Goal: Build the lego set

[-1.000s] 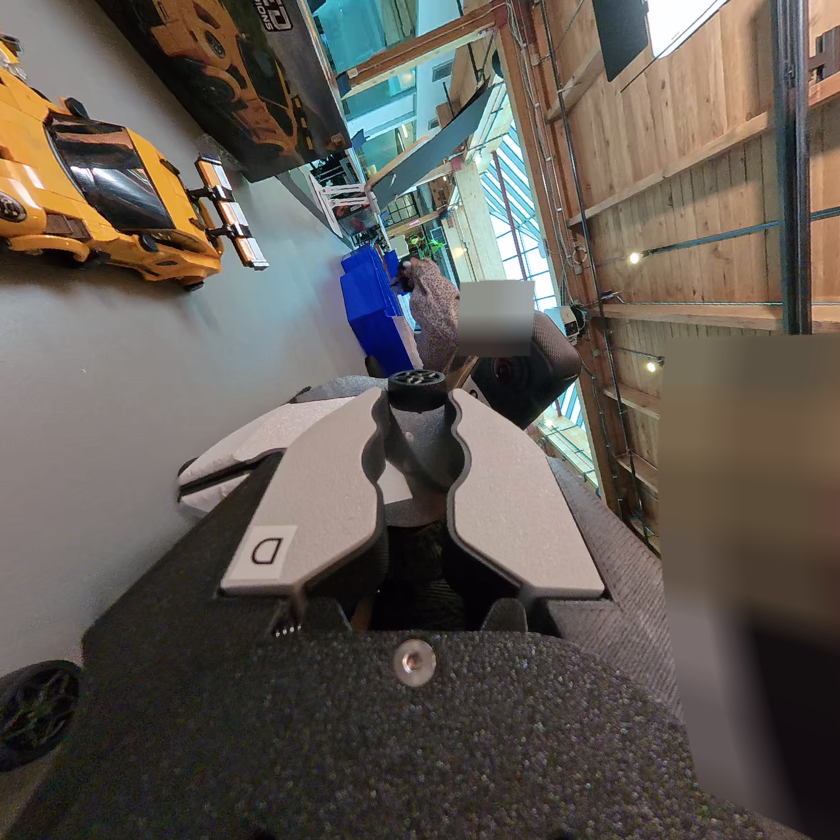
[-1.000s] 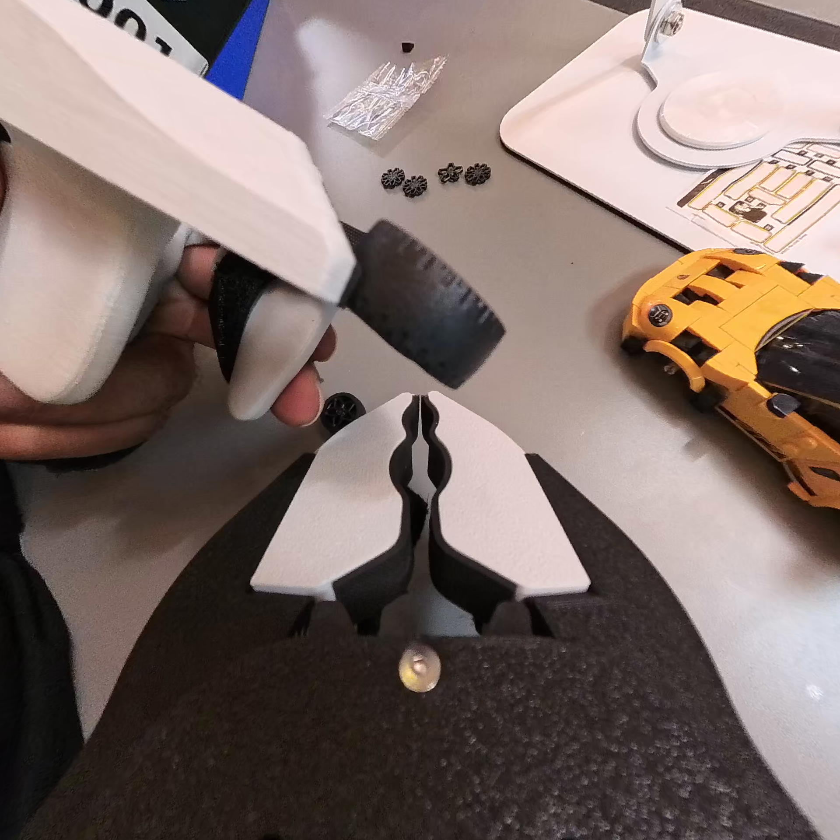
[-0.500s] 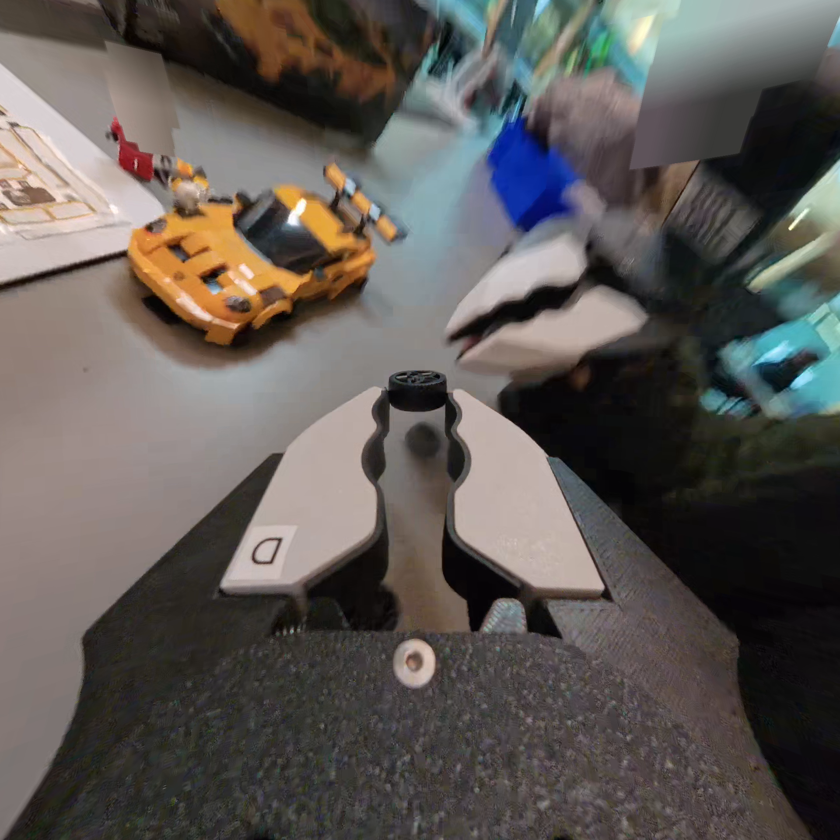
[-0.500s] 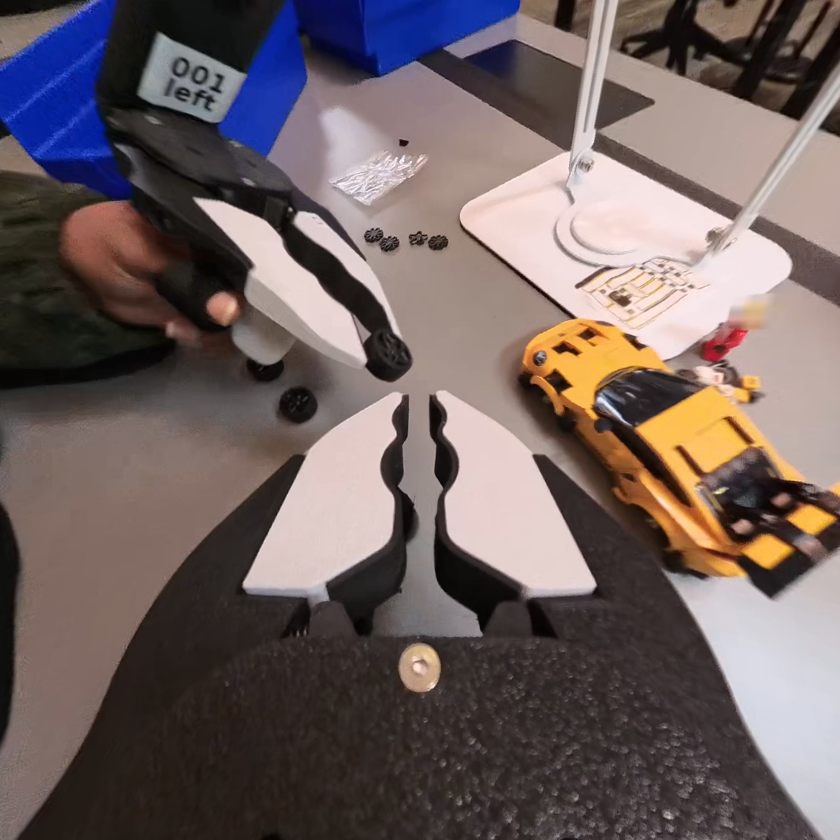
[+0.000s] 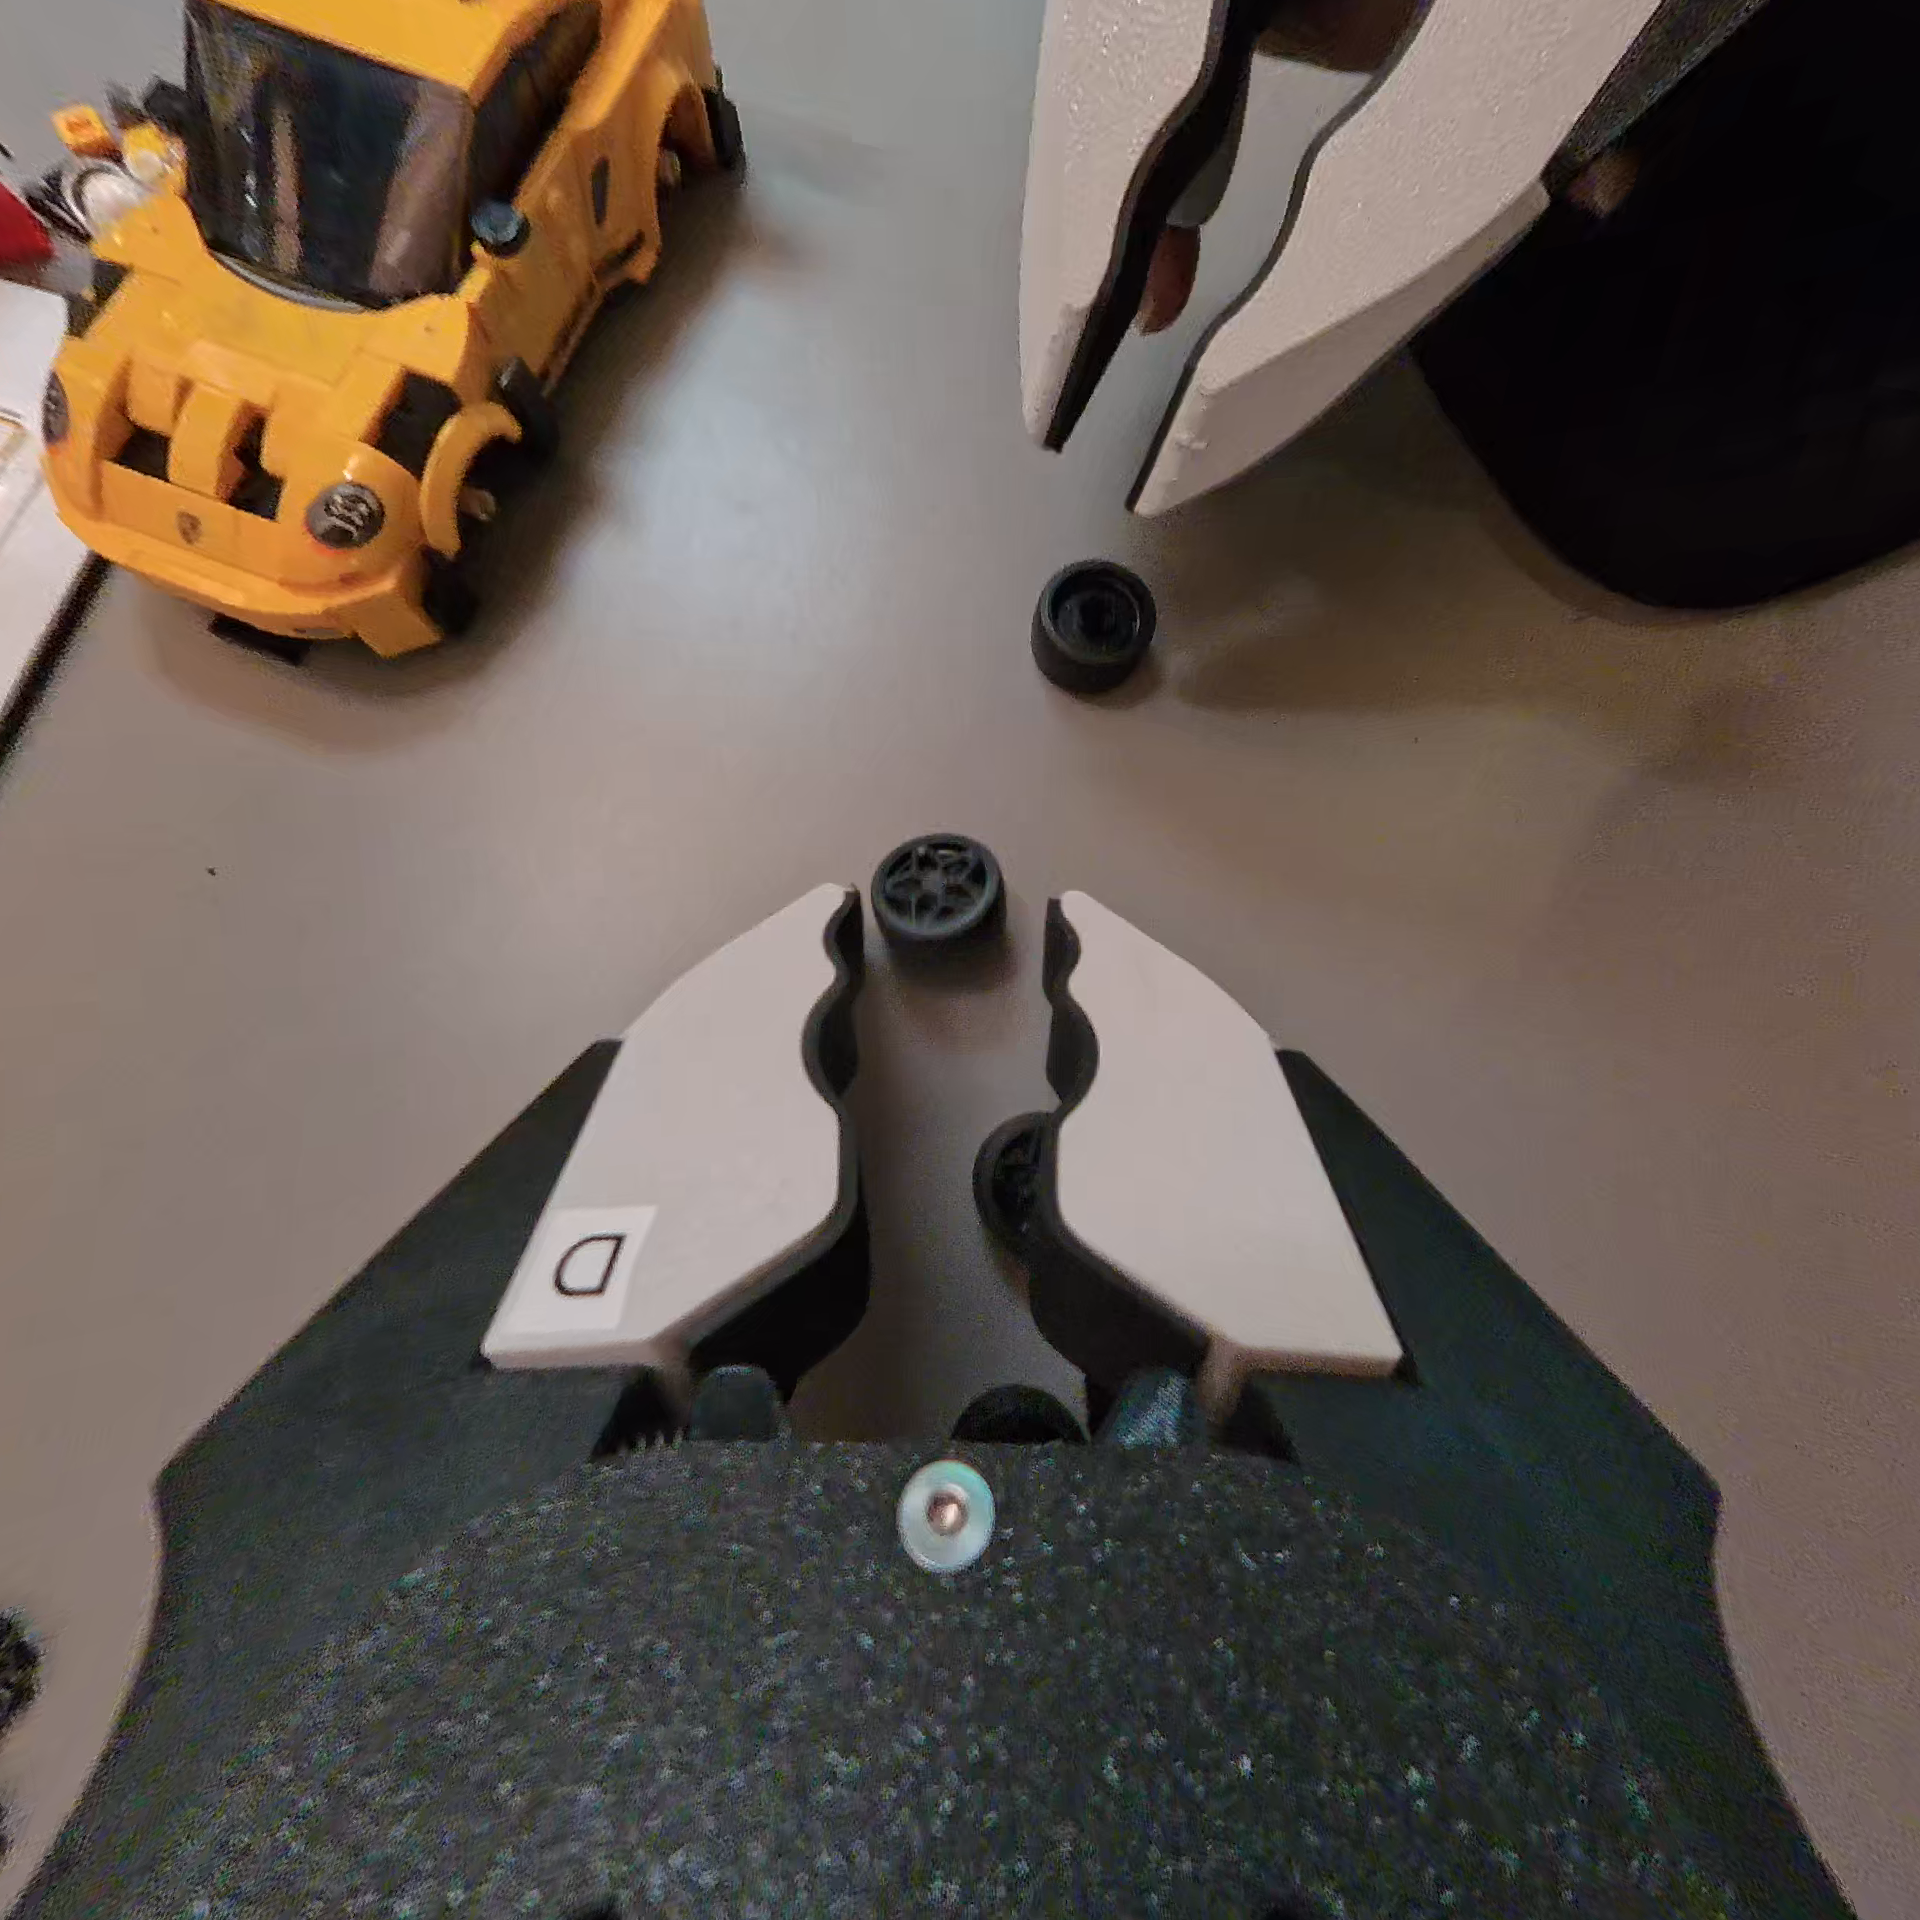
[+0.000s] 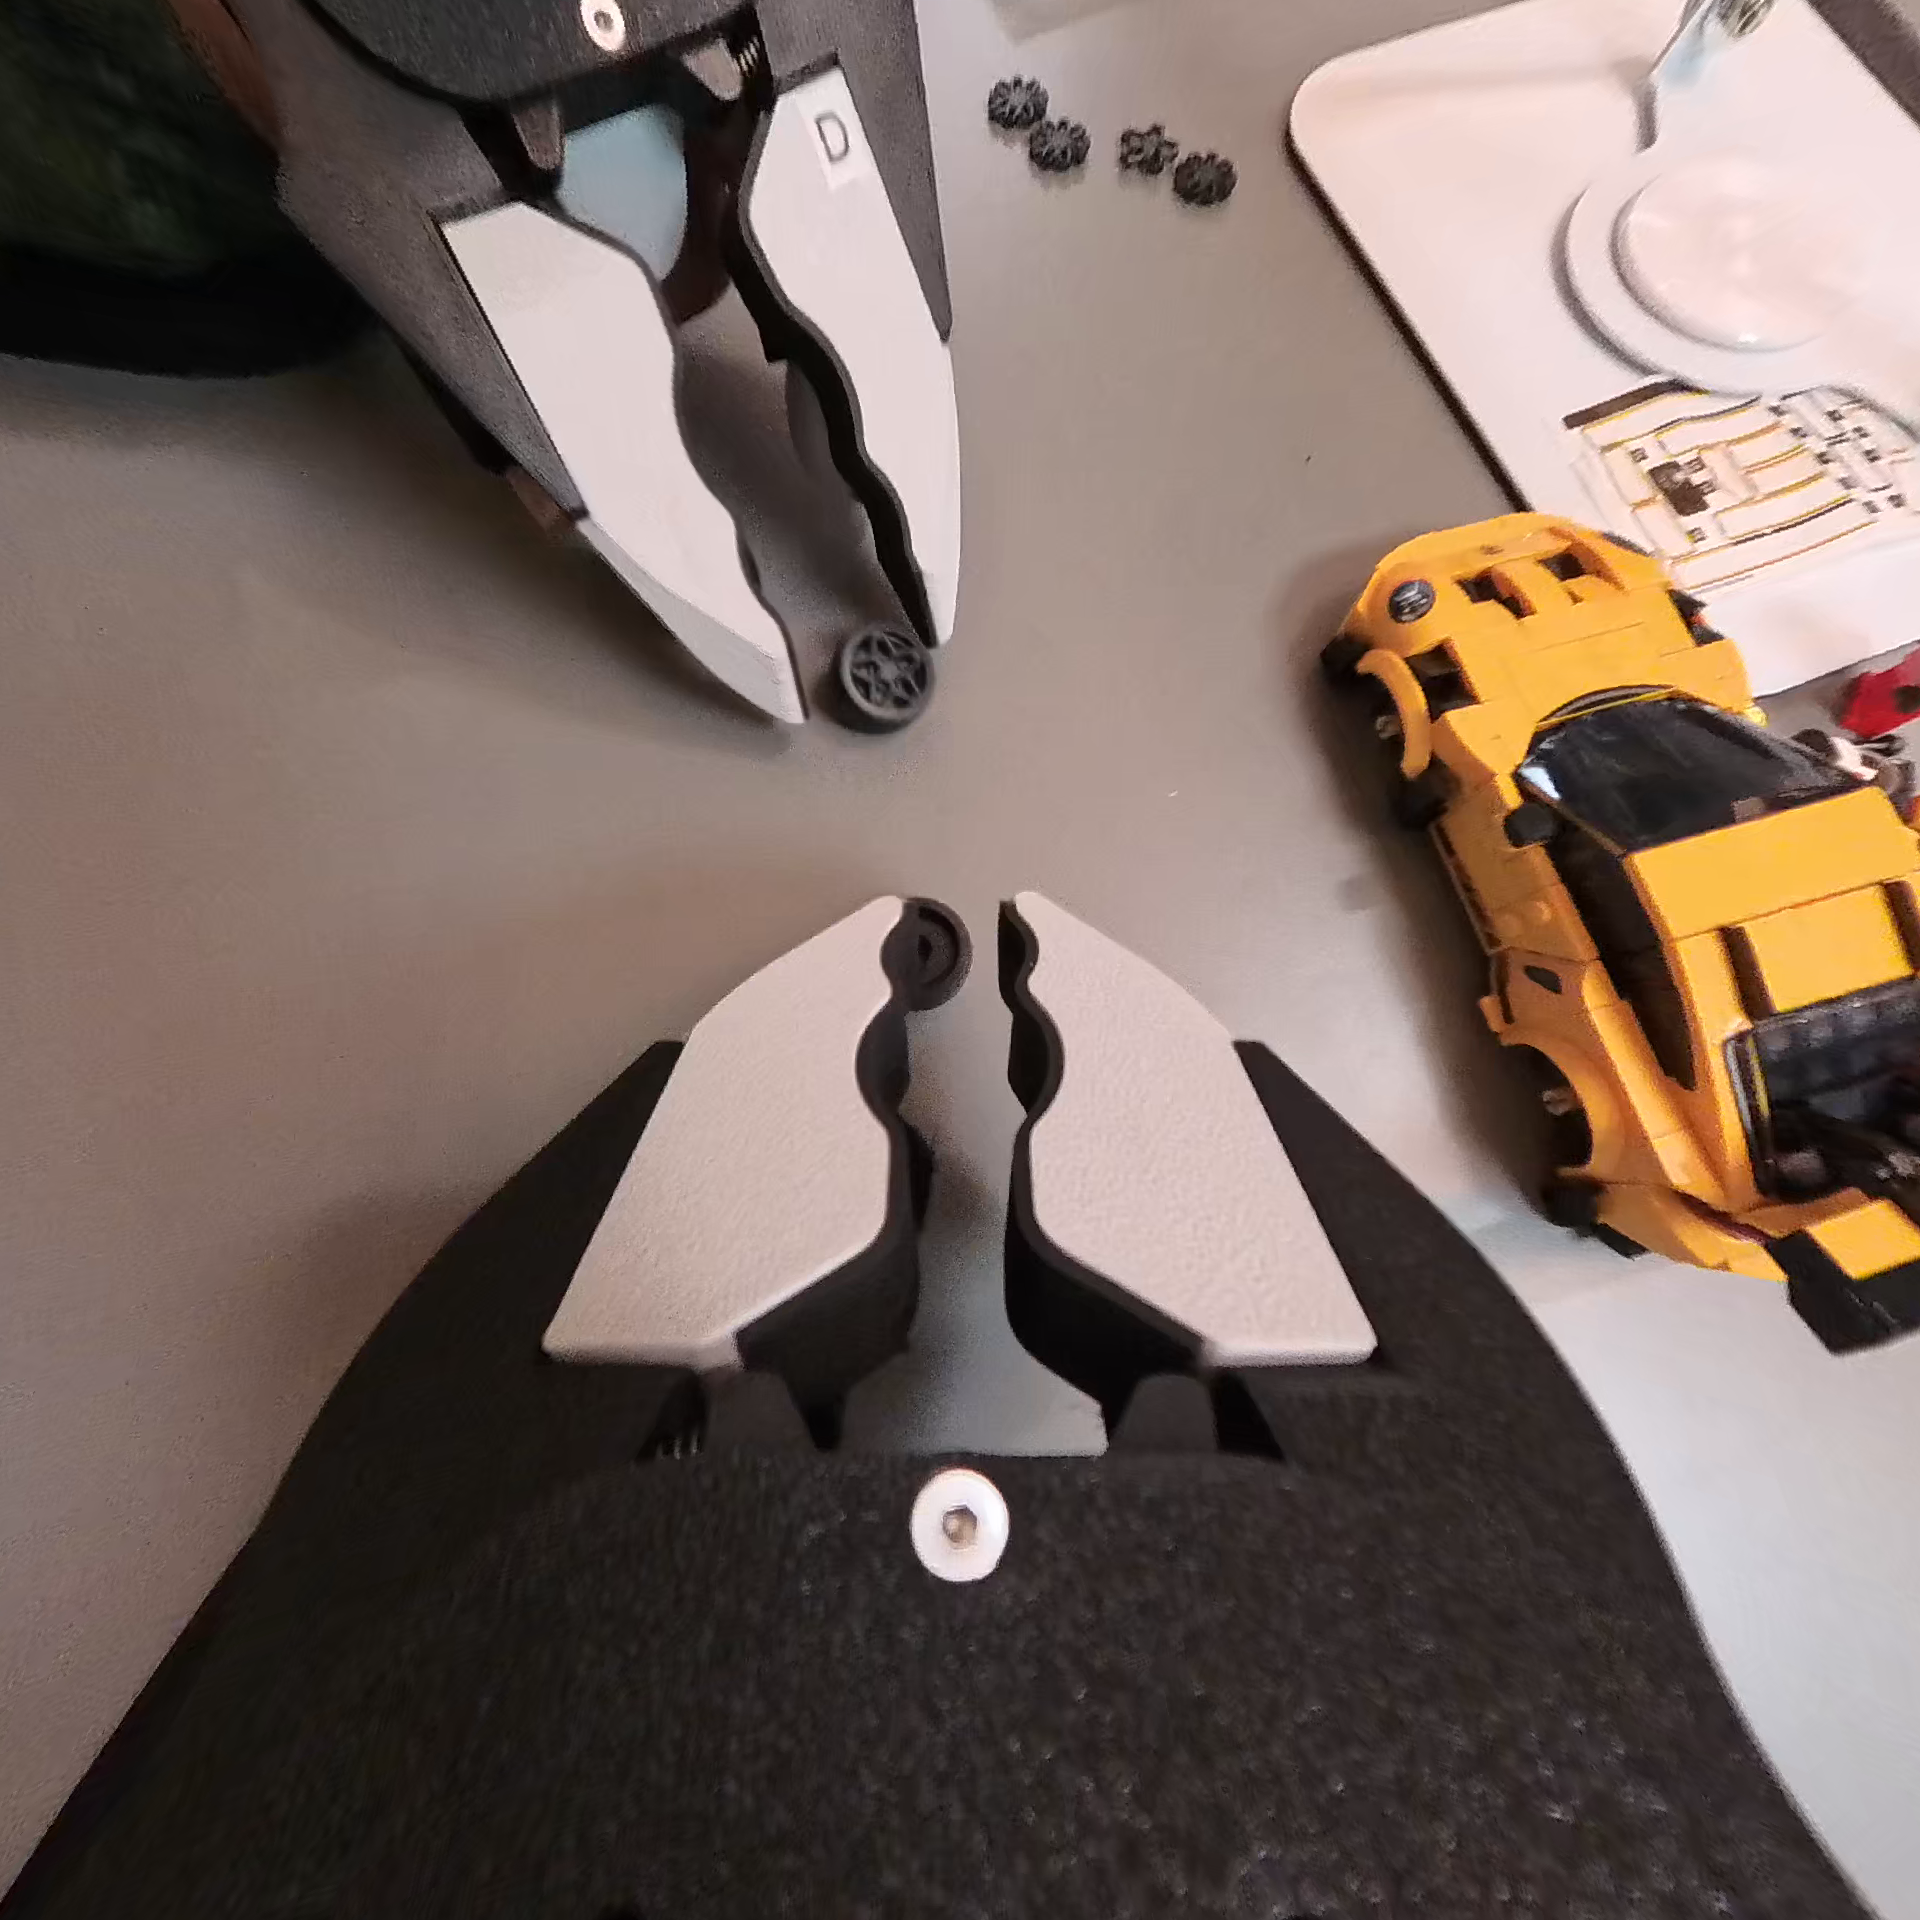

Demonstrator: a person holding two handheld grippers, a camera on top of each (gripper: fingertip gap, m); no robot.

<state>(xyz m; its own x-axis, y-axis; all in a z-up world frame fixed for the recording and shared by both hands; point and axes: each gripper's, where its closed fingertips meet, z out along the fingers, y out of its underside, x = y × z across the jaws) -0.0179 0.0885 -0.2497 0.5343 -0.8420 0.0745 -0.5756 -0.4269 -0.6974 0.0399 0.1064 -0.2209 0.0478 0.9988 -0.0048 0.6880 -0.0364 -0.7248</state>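
While lying flat, black spoked wheel (image 5: 938,902), yellow car (image 5: 343,301)

Even indoor light, soft shadows, wide-angle stretch at the edges.

Both views are moderately bright, with diffuse light falling from above onto the grey table (image 5: 1455,935). The yellow car (image 5: 343,312) and the loose black tyre (image 5: 1093,625) cast soft-edged shadows; a pale sheen shows on the car's dark windscreen in the right wrist view. Centres are sharp. The frame borders bend and smear, so the car's rear (image 6: 1766,1195) looks blurred and the near gripper bodies are grainy and soft.
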